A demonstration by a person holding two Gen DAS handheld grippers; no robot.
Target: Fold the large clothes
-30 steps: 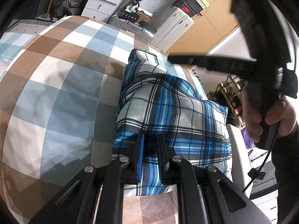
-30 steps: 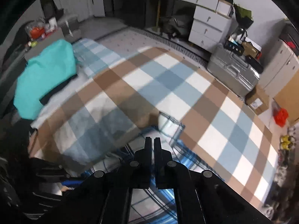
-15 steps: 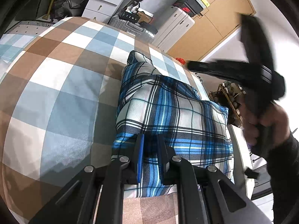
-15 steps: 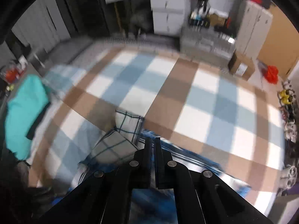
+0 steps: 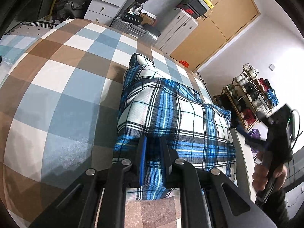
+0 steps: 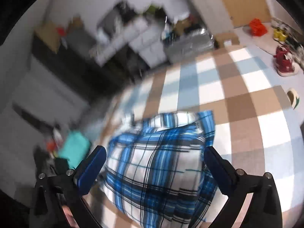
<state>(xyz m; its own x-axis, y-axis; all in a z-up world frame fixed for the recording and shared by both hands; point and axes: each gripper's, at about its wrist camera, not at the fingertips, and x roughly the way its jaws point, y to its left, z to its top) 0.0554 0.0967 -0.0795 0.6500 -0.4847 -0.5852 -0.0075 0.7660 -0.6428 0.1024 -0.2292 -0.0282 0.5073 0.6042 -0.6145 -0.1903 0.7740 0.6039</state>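
Blue plaid shirt [image 5: 171, 117] on the checked bed [image 5: 57, 87] is pinched by the left hand-held gripper [image 5: 153, 152], while the right hand-held gripper [image 6: 154, 158] is spread wide above it.

The left gripper [image 5: 152, 148], black with a blue pad on one finger, is pinching the near edge of a folded blue, white and black plaid garment [image 5: 171, 114] that is lying on a brown, blue and white checked bedspread [image 5: 57, 87]. Off to the right, a hand [image 5: 269, 174] is holding the right gripper's black handle above the bed edge; its fingers are out of sight.
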